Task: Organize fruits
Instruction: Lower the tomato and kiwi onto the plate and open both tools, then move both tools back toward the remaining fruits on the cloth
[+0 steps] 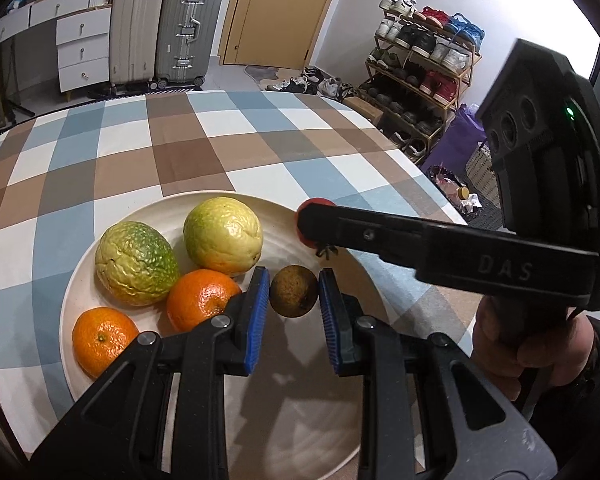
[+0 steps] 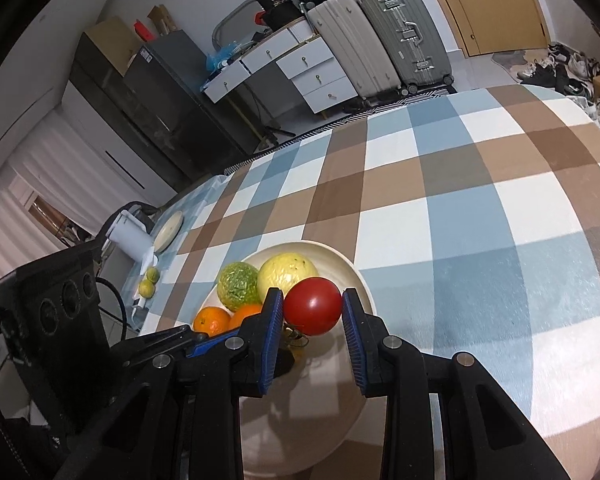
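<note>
A cream plate on the checked tablecloth holds two yellow-green citrus fruits and two oranges. My left gripper has its blue pads on either side of a small dark brown-green fruit, above the plate. My right gripper is shut on a red tomato and holds it over the plate's right part. In the left wrist view the tomato peeks out behind the right gripper's finger.
A second small plate, a white container and two small green fruits sit at the table's far left end. Suitcases, drawers, a door and a shoe rack stand beyond the table.
</note>
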The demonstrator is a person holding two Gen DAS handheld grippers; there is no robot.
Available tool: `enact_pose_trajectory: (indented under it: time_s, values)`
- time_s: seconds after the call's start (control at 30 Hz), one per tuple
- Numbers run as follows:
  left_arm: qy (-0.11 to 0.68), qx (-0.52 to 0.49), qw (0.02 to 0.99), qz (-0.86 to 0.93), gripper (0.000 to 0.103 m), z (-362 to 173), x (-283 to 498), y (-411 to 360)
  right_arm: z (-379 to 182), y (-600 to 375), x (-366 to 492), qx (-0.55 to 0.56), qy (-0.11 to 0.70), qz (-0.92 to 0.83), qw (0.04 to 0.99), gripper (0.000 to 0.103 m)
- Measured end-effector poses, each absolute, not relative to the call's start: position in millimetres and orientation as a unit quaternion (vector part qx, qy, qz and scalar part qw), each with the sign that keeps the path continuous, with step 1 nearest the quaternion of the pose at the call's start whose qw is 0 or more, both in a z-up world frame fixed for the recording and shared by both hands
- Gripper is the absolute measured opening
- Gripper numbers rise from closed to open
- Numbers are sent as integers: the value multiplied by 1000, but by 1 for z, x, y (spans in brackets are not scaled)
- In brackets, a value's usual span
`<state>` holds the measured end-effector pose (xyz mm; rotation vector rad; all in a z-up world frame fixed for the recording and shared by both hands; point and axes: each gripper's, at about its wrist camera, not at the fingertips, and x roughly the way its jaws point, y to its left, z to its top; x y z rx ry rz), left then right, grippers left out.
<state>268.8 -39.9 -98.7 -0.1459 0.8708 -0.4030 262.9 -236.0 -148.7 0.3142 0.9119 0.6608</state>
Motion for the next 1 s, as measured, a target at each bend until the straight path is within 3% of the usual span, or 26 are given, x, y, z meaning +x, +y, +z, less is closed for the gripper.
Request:
enact_pose_trajectory:
  time_s: [0.2, 0.37, 0.43, 0.5, 0.57, 0.73, 1.0]
  values:
    - [414, -82, 886, -192, 23, -104, 270, -37, -156, -232, 270, 145, 435, 296, 838, 32]
    - [407, -94, 888, -191, 30, -101, 269, -32, -153, -233, 269, 153, 422, 302, 841, 51]
    - [404, -92, 890, -189, 31, -98, 266, -32, -145, -237, 264, 150, 403, 296, 853, 51]
    - [399, -90, 893, -187, 35, -93, 261, -31, -138, -243, 261, 162, 393, 297, 855, 52]
    - [395, -91, 896, -184, 43, -88, 257, -30, -131, -251, 256, 170, 384, 295, 858, 61]
    - [385, -82, 902, -178, 48, -73, 241, -30, -112, -263, 236, 170, 359, 292, 870, 66]
    - [362, -70, 916, -158, 77, -43, 204, -30, -93, -280, 192, 176, 325, 284, 885, 88]
